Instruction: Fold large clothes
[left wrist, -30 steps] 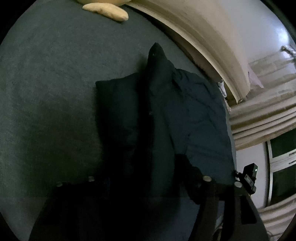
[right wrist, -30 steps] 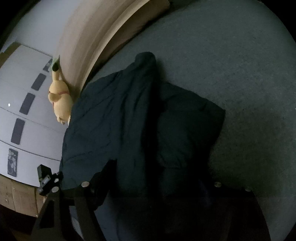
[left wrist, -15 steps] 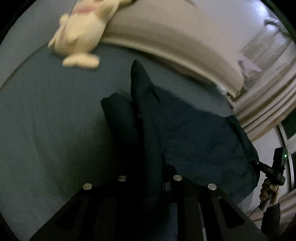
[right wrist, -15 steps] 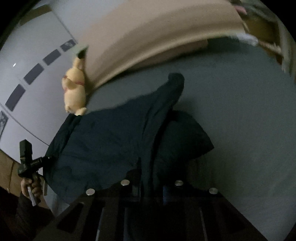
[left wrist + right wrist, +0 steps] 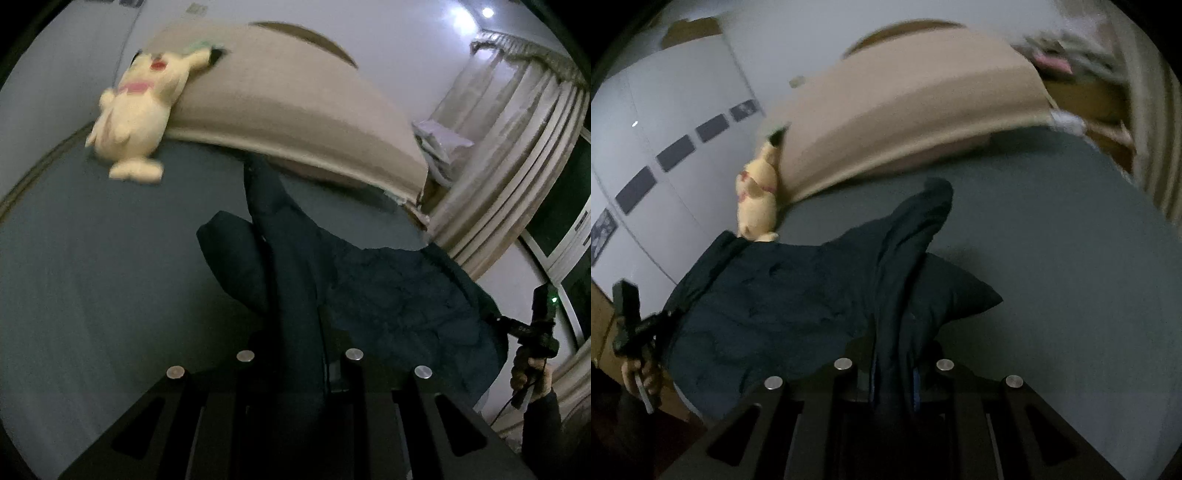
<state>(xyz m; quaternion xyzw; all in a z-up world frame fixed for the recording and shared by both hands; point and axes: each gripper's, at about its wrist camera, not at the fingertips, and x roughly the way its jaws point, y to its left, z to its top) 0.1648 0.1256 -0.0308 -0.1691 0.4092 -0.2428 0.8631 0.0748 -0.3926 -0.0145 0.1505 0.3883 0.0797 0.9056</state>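
Dark navy padded garment (image 5: pixel 388 295) lifted off the grey-blue bed sheet (image 5: pixel 92 277), far end trailing on it. Pinched at one edge by left gripper (image 5: pixel 295 369), at the other by right gripper (image 5: pixel 894 373) (both jaws nearly closed on cloth). Yellow plush toy (image 5: pixel 136 114) against beige headboard (image 5: pixel 295 110).

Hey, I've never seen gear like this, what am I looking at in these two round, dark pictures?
No robot here: a person carries a two-finger hand-held gripper in each hand, each with a fisheye camera looking along its fingers. One picture comes from the left hand-held gripper, the other from the right hand-held gripper. Both are clamped on a large dark navy padded garment, lifting its near edge off a grey-blue bed. A yellow plush toy leans on the beige headboard. Each camera also sees the other gripper.
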